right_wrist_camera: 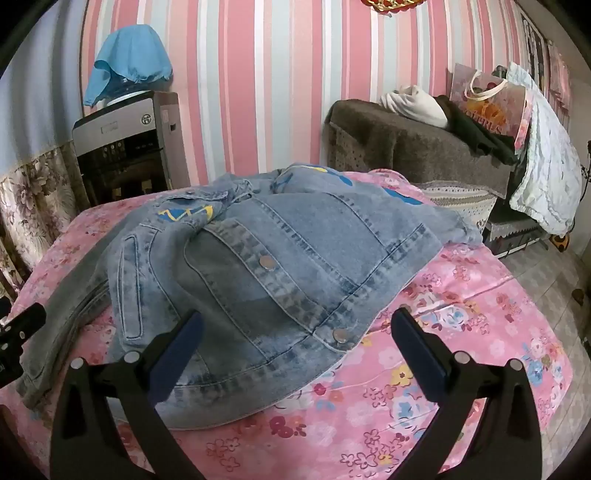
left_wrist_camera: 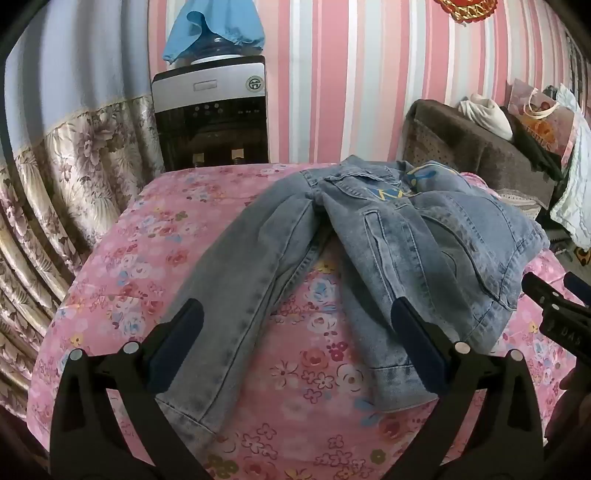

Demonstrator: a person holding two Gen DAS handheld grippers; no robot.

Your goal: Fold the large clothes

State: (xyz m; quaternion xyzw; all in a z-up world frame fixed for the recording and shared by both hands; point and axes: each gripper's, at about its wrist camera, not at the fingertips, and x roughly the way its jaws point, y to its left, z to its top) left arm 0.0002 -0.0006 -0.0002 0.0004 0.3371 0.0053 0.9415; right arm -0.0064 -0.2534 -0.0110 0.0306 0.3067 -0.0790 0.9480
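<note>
A denim jacket [right_wrist_camera: 280, 258] lies crumpled on a bed [left_wrist_camera: 306, 354] covered with pink floral cloth, its body bunched toward the far right part of the bed and one sleeve [left_wrist_camera: 229, 280] stretched out flat toward the near left. In the left wrist view the left gripper [left_wrist_camera: 295, 317] hangs above the bed with its fingers [left_wrist_camera: 417, 343] spread wide and holding nothing: the left finger sits over the sleeve near its cuff, the right finger over the jacket's hem edge, and bare pink cloth shows between them. In the right wrist view the right gripper [right_wrist_camera: 295, 328] is likewise released, fingers [right_wrist_camera: 181, 350] wide apart, the left one over the jacket's lower hem, the right one over bare cloth just beside the snap-buttoned front edge [right_wrist_camera: 340, 334]. The front panel is folded back, so two metal snaps and a seam line face up, and yellow and blue print [right_wrist_camera: 184, 214] shows near the collar. The near right part of the bed is bare cloth, as is the strip left of the sleeve. The bed's far edge meets a water dispenser [left_wrist_camera: 210, 114] draped with blue cloth [left_wrist_camera: 214, 29] and a striped pink wall [left_wrist_camera: 332, 74]; a floral curtain [left_wrist_camera: 55, 177] hangs along the left edge. To the right stands a brown-covered sofa [right_wrist_camera: 410, 147] piled with clothes and a bag [right_wrist_camera: 487, 107], with tiled floor [right_wrist_camera: 543, 266] beyond the bed's right edge.
</note>
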